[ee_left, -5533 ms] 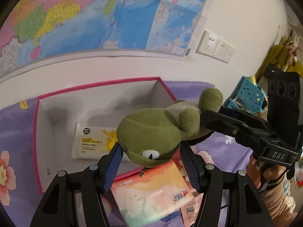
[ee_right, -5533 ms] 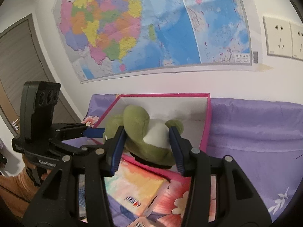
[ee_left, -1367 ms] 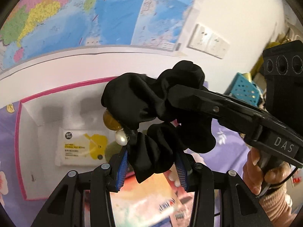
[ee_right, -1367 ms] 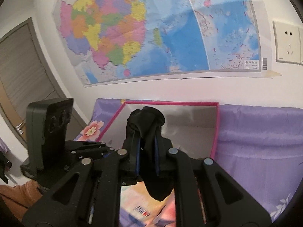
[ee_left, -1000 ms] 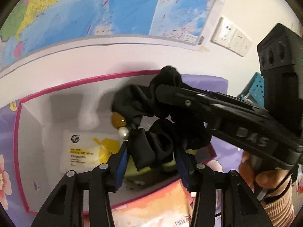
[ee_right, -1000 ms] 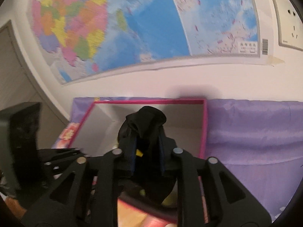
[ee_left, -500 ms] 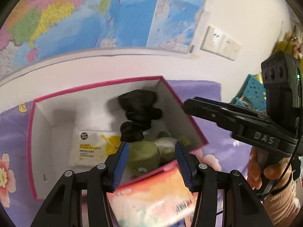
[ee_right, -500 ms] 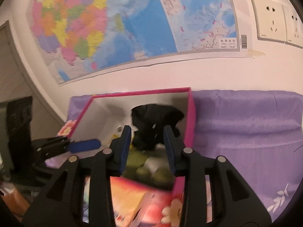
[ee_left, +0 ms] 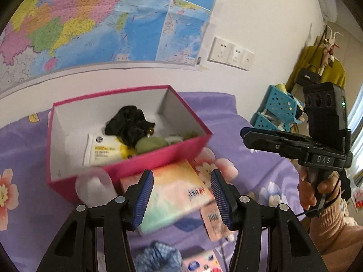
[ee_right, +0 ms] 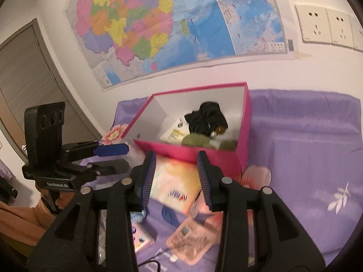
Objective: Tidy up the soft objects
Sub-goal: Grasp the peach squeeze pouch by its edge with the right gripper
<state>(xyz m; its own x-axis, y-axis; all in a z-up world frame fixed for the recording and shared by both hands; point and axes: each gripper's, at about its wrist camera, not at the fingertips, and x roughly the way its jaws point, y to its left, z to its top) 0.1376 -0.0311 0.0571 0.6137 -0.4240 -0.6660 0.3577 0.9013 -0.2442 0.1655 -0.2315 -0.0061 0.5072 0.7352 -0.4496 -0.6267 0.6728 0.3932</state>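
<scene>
A black scrunchie [ee_left: 128, 124] [ee_right: 206, 117] lies inside the pink box [ee_left: 127, 158] [ee_right: 192, 153], on top of a green plush toy [ee_left: 152, 144] [ee_right: 195, 140] and beside a white and yellow wipes pack [ee_left: 102, 149]. My left gripper [ee_left: 181, 176] [ee_right: 122, 157] is open and holds nothing, nearer than the box and above a pastel tissue pack [ee_left: 174, 195]. The jaws of my right gripper [ee_right: 175, 156] [ee_left: 249, 136] are opening, with nothing between them. It hangs in front of the box's near wall.
Purple floral bedding [ee_right: 306, 147] carries a blue checked scrunchie [ee_left: 158, 258], small pink packets [ee_left: 215, 219] [ee_right: 190, 238] and a clear cup [ee_left: 95, 188]. A wall with a map [ee_right: 170, 22] stands behind the box. A blue basket [ee_left: 276, 111] is at the right, a door [ee_right: 22, 68] at the left.
Both grippers let go of the black scrunchie, which dropped into the box. Both have since drawn back from the box and opened wider.
</scene>
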